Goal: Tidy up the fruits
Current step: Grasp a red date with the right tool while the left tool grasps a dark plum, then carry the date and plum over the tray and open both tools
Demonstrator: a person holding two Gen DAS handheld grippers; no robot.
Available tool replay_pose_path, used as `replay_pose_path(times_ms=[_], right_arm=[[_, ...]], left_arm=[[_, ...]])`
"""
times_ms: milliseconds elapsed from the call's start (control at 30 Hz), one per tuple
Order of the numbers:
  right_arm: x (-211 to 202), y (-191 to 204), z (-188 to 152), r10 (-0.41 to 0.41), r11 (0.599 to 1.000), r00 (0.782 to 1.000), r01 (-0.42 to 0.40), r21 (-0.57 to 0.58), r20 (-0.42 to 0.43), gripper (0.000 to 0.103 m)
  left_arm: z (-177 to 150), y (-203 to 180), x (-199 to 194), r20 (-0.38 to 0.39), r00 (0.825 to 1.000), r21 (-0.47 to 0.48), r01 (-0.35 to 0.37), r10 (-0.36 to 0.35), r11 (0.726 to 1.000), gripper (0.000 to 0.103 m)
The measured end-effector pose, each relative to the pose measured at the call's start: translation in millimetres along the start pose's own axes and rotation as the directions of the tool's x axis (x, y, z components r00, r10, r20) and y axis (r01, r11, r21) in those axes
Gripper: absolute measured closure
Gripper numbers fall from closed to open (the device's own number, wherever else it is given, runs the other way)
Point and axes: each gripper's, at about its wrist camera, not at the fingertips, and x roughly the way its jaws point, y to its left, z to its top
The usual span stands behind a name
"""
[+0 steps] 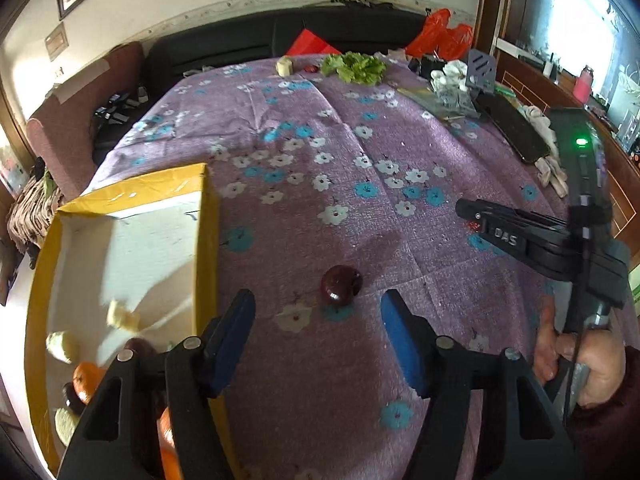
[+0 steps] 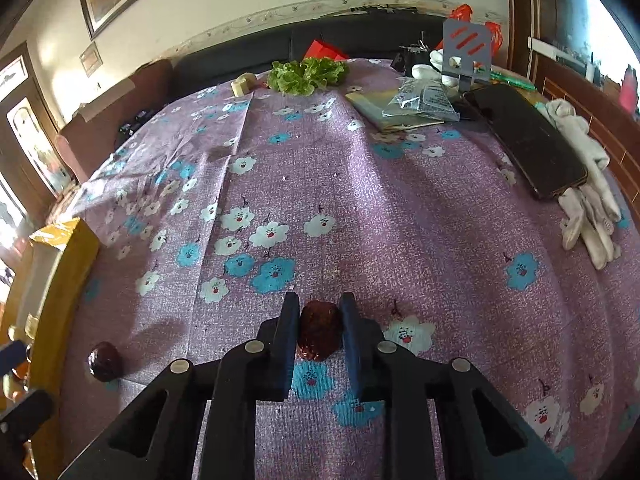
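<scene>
The right gripper (image 2: 320,332) is squeezing a small dark red fruit (image 2: 320,336) between its blue pads, down on the purple flowered cloth (image 2: 400,208). The left gripper (image 1: 318,320) is standing open, holding nothing. A dark round fruit (image 1: 341,283) is lying on the cloth just past its tips. Beside it a yellow box (image 1: 206,240) is holding oranges (image 1: 86,380) and pale pieces. Far back, green lettuce (image 2: 306,74) is lying near the cloth's edge.
</scene>
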Motion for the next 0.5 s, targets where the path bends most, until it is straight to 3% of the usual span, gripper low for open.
replay_pose_path(times_ms=[300,433,500], right_arm=[[-7,-12,1,0.08,0.995,0.997,-0.08,0.061,0.004,0.081],[-11,-12,2,0.093,0.994,0.996,-0.094,0.06,0.015,0.081],[-12,-11,3,0.096,0.994,0.995,-0.097,0.059,0.018,0.081]], left_arm=[[9,-6,52,-0.129,0.991,-0.012,0.027,-0.028,1.0,0.041],[7,-9,55,-0.117,0.993,0.001,0.016,-0.015,1.0,0.076],[7,-10,55,-0.114,0.993,-0.001,0.01,-0.01,1.0,0.076]])
